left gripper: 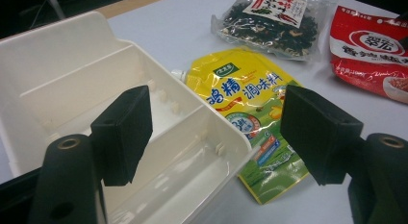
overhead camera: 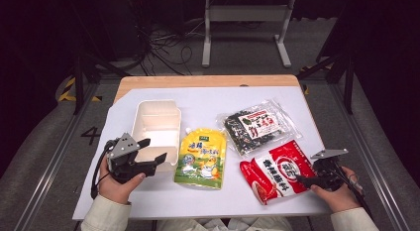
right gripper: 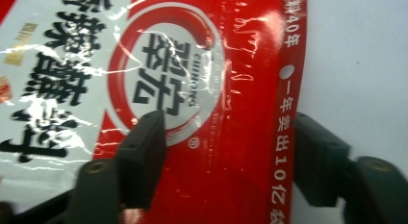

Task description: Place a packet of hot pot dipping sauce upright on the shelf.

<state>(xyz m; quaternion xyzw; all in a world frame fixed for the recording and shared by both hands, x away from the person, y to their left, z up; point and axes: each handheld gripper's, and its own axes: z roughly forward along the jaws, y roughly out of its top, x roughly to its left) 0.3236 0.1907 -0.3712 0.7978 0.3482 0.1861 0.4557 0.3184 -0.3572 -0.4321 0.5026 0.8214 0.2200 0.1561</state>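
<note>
A white compartmented box [overhead camera: 156,117] lies open at the left of the table. My left gripper [overhead camera: 154,149] is open at its near right corner; in the left gripper view [left gripper: 216,132] one jaw hangs inside the box [left gripper: 57,56] and the other outside, above a yellow spouted pouch [left gripper: 240,94]. A red packet [overhead camera: 277,171] lies flat at the near right. My right gripper [overhead camera: 303,177] is low at its right end. In the right gripper view [right gripper: 231,147] the open jaws straddle the red packet's [right gripper: 168,65] edge, one over its print, one beside it on the table.
The yellow pouch [overhead camera: 202,156] lies between the box and the red packet. A clear bag of dark dried food [overhead camera: 255,126] sits behind the red packet. A white sheet [overhead camera: 208,102] covers the wooden table. Beyond it stand a white metal frame [overhead camera: 245,23] and floor cables.
</note>
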